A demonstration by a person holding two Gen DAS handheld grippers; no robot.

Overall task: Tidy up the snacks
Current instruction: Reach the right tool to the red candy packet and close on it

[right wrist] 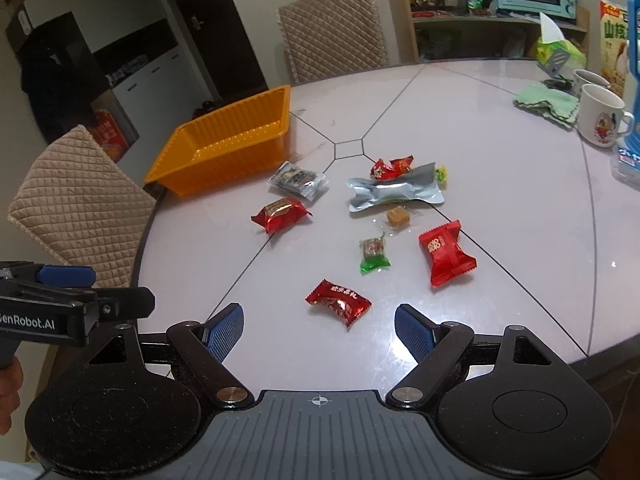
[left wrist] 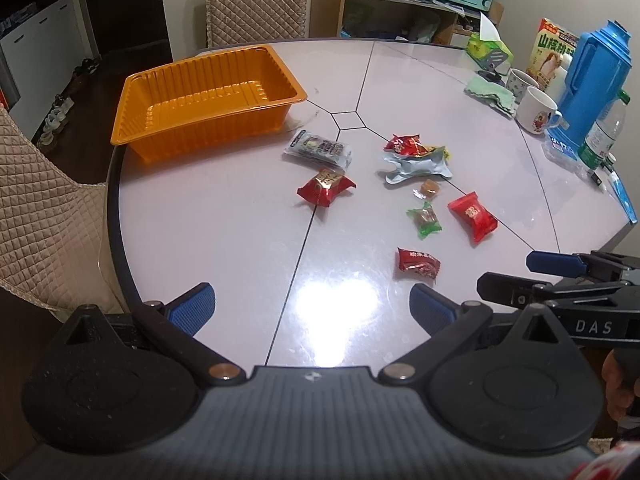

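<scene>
An empty orange tray point(left wrist: 208, 98) point(right wrist: 224, 148) sits at the table's far left. Several wrapped snacks lie scattered mid-table: a grey packet point(left wrist: 318, 149) point(right wrist: 298, 180), red candies point(left wrist: 326, 187) point(right wrist: 280, 214) point(left wrist: 472, 212) point(right wrist: 446, 252) point(left wrist: 418, 263) point(right wrist: 338, 302), a green candy point(left wrist: 425, 220) point(right wrist: 374, 254), a brown cube point(left wrist: 428, 188) point(right wrist: 398, 216) and a silver pouch point(left wrist: 416, 166) point(right wrist: 394, 192). My left gripper point(left wrist: 312, 308) hovers open above the near table edge, nothing between its fingers. My right gripper point(right wrist: 319, 332) is open just short of the nearest red candy.
Along the table's right side stand two white mugs point(left wrist: 536, 110) point(right wrist: 600, 120), a green cloth point(left wrist: 490, 92), a blue jug point(left wrist: 592, 80), a water bottle point(left wrist: 604, 136) and a tissue box point(left wrist: 490, 50). Quilted chairs point(left wrist: 40, 216) point(right wrist: 332, 36) ring the table.
</scene>
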